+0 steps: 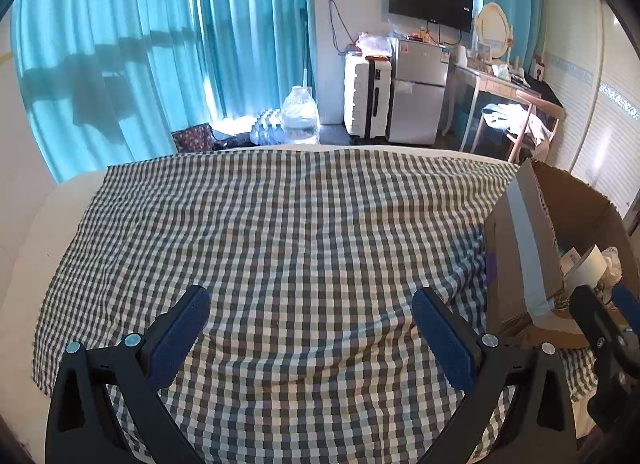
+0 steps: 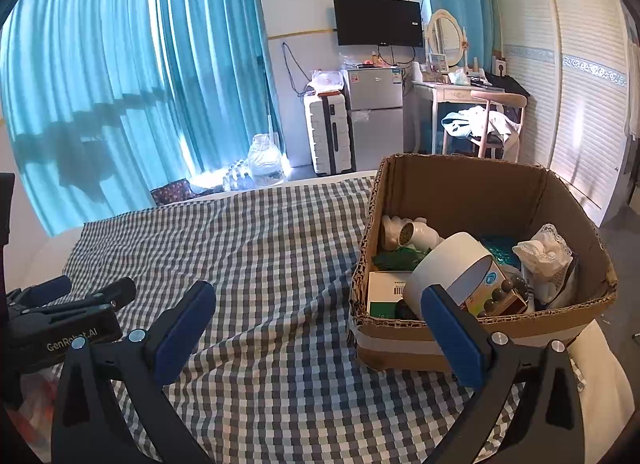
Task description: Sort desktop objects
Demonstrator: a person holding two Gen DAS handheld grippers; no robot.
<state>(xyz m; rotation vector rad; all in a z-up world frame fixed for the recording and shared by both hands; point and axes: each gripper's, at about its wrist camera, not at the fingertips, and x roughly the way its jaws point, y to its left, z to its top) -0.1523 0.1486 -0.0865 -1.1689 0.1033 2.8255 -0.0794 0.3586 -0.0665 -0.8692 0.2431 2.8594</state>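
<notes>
A cardboard box stands on the checked cloth at the right. It holds a white tape roll, white bottles, a green and white packet box, a crumpled white bag and other small items. My right gripper is open and empty, just left of the box's front corner. My left gripper is open and empty over bare cloth. The box shows at the right of the left wrist view, with the right gripper beside it.
The left gripper shows at the left edge of the right wrist view. Beyond the cloth are teal curtains, a water jug, a white suitcase, a small fridge and a desk with a chair.
</notes>
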